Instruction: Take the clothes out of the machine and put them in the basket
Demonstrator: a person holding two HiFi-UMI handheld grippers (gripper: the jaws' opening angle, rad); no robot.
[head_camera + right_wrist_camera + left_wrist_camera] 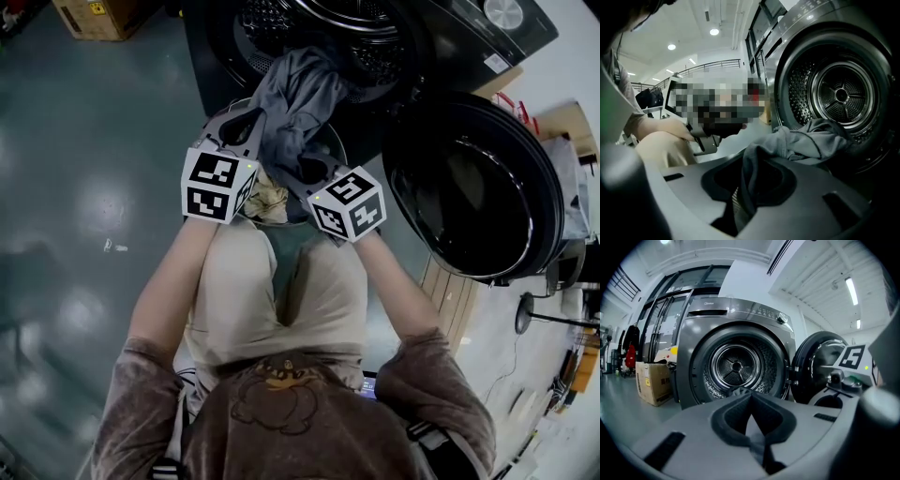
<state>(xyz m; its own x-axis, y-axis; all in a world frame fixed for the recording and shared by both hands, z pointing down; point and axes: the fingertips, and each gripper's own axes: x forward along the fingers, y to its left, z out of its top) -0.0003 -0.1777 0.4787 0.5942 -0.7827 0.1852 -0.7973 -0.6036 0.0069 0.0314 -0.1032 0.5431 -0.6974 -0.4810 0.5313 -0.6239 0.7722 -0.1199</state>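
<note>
**Unloading a front-loading machine, three views.** The washing machine (693, 348) stands on a grey-green floor (84, 169). Its round door (478, 187) is swung open at the right of the head view, and the steel drum (737, 365) is exposed.

The grey garment (298, 98) hangs out of the drum mouth at upper centre of the head view. It drapes down over the lip between the two tools.

The right tongs (746, 187) are nearly closed and pinch a fold of this garment. In the right gripper view the cloth runs from the pads up and right to the drum opening.

The left tongs (753, 425) are pressed together. A thin sliver of grey cloth appears caught low between their pads, and the tool points level at the drum.

Each tool carries a cube with black-and-white square markers: the left cube (217, 185) and the right cube (349, 202). The right one's marker pattern resembles the figure 5 at the right edge of the left gripper view.

Between the cubes, lower down, lies crumpled beige cloth (268, 197). What holds it is mostly hidden.

**Writing.** A small brand word on the machine's upper panel (708, 306) seems to read "Midea". The control legends beside it are too small to read. A cardboard box (654, 380) at left bears illegible print.
</note>
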